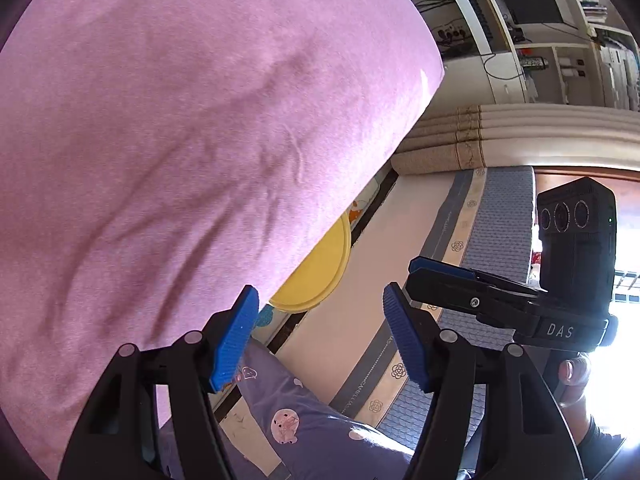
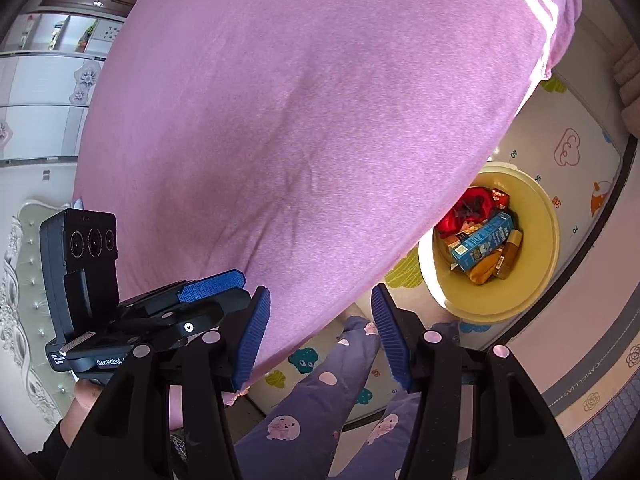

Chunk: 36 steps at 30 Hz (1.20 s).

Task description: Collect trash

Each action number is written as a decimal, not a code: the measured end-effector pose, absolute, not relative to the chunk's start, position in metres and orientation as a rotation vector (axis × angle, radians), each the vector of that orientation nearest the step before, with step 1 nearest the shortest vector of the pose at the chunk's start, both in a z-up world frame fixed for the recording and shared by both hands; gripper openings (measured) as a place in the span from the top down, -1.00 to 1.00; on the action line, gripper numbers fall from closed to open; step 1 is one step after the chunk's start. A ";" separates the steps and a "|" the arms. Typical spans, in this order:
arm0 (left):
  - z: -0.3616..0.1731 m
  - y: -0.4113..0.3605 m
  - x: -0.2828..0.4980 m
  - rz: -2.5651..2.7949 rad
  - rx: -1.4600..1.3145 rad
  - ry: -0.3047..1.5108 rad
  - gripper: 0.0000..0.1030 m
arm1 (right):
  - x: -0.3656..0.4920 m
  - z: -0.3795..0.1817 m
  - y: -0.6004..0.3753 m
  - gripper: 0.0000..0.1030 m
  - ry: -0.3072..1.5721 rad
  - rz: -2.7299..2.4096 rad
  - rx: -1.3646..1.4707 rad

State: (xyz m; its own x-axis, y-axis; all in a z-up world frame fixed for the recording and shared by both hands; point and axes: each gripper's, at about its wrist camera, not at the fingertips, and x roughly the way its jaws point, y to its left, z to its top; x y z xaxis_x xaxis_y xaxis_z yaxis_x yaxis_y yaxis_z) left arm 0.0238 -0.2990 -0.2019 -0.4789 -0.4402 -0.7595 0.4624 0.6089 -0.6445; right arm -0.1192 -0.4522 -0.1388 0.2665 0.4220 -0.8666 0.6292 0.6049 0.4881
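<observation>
Left claw [image 1: 320,332] with blue pads standing apart and nothing between them, large pink cloth [image 1: 192,152] filling the upper left, yellow bin [image 1: 320,276] partly hidden under its edge, right claw [image 1: 440,276] at the right, purple patterned trouser leg [image 1: 312,420] below

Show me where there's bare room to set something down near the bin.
Bare patches: the play mat beyond the yellow bin, and the pale floor strip between mat edge and grey rug. Crowded: the bin holds boxes and wrappers, and the pink cloth overhangs its near side.
</observation>
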 end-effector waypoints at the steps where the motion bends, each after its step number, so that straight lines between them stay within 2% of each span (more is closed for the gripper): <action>1: -0.200 -0.288 0.032 -1.051 0.004 1.769 -0.25 | -0.108 -0.138 -0.443 -0.02 1.361 -0.161 0.977; 14: -0.166 -0.143 0.115 -0.882 -0.132 1.633 -0.32 | 0.009 -0.121 -0.338 -0.02 1.395 -0.041 0.794; 16: -0.154 -0.127 0.122 -0.840 -0.111 1.563 -0.49 | 0.022 -0.113 -0.325 -0.02 1.379 -0.034 0.742; 20: -0.131 -0.095 0.136 -0.756 -0.087 1.452 -0.59 | 0.045 -0.093 -0.300 -0.02 1.326 -0.024 0.611; 23: -0.113 -0.076 0.143 -0.684 -0.076 1.376 -0.62 | 0.057 -0.075 -0.285 -0.02 1.272 -0.010 0.516; 26: -0.096 -0.064 0.143 -0.622 -0.071 1.316 -0.76 | 0.064 -0.056 -0.278 -0.02 1.214 0.004 0.443; 36: -0.042 -0.037 0.135 -0.413 -0.106 1.189 -0.78 | 0.079 -0.009 -0.266 -0.05 1.128 0.041 0.226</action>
